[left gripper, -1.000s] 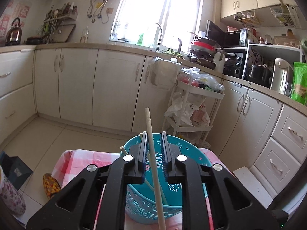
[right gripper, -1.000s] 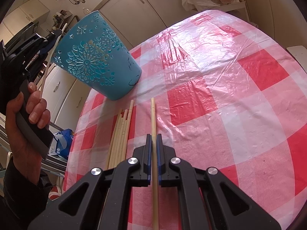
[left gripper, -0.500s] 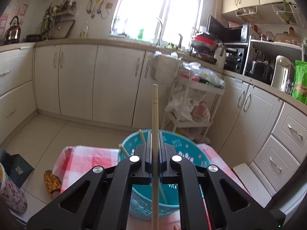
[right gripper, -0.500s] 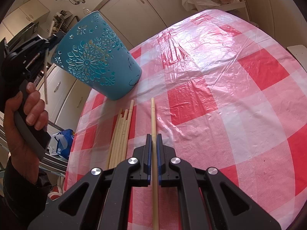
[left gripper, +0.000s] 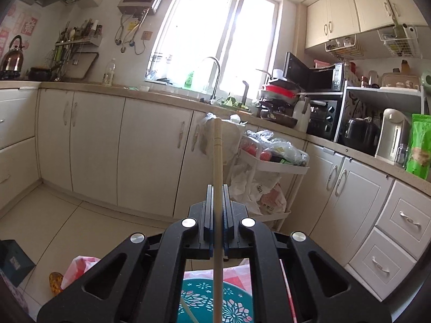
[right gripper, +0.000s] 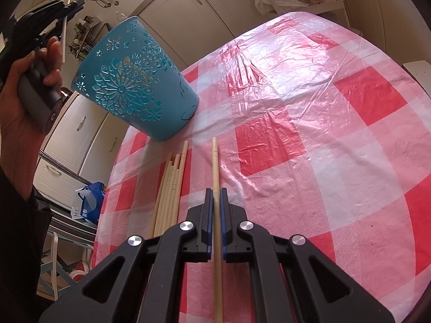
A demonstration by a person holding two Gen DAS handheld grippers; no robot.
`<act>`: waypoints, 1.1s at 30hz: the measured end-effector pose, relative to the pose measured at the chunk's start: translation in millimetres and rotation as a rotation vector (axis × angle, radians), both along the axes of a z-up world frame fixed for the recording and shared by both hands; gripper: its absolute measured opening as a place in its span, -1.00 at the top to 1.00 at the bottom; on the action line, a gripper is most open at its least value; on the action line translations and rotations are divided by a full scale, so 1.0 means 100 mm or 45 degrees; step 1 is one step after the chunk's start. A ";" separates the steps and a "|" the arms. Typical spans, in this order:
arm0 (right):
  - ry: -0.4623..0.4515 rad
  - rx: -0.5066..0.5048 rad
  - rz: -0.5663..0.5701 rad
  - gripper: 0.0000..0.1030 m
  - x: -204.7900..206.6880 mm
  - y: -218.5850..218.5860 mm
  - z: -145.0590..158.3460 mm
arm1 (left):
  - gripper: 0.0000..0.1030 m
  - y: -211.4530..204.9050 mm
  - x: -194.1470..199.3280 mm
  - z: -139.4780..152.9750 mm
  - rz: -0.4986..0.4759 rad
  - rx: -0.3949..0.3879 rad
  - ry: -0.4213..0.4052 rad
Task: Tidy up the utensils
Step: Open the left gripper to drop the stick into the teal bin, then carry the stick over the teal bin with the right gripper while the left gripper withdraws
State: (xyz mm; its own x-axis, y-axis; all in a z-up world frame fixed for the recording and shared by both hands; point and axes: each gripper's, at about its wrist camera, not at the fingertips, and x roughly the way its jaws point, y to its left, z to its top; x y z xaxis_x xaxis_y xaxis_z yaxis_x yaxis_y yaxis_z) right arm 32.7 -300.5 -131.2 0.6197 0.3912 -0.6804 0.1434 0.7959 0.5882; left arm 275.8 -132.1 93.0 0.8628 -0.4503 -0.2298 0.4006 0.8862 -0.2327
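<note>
Above the teal basket (left gripper: 215, 300), left claw (left gripper: 217, 202) clamps one chopstick (left gripper: 217, 161); right claw (right gripper: 214, 202) pinches another chopstick (right gripper: 215, 167); loose chopsticks (right gripper: 169, 188) beside it still await sorting.

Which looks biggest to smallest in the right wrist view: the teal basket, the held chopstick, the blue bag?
1. Teal basket.
2. Held chopstick: long but thin, and nearest the camera, so its rank is unsure.
3. Blue bag, farther off on the floor.

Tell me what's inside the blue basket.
Looking down past the left gripper, the blue basket shows one thin chopstick leaning inside. The gripper body covers the rest of its interior.
</note>
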 end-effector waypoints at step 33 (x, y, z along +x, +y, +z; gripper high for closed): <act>-0.064 -0.008 -0.007 0.89 -0.02 0.00 0.09 | -0.55 0.79 -1.20 -0.40 0.155 0.154 -0.060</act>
